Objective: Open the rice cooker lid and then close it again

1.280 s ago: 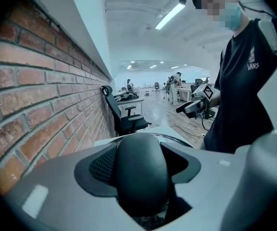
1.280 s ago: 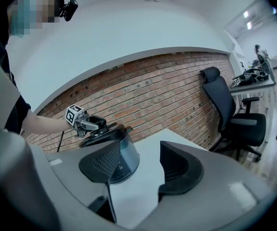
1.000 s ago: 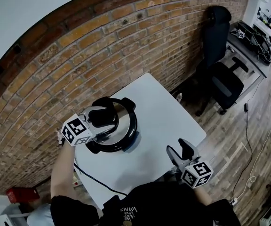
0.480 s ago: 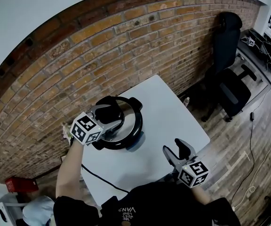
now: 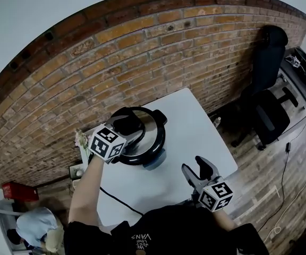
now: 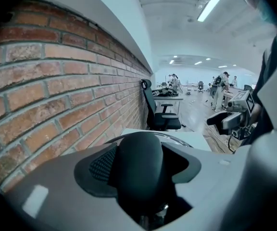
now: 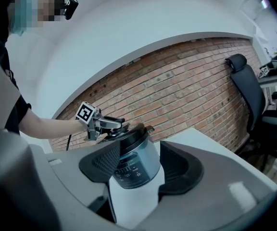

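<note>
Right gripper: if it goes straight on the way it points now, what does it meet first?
Most likely the rice cooker. Its front panel sits centred between the open, empty jaws of the right gripper, with only bare table between them. Depth is unclear, so a low line might touch the table first.

A white table (image 5: 198,126) bears the rice cooker (image 5: 153,136) near its far left corner.

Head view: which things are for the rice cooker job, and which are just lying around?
For the job: rice cooker, lid handle, left gripper clamped on that handle, right gripper open and empty.
Just around: office chair, red box.
</note>
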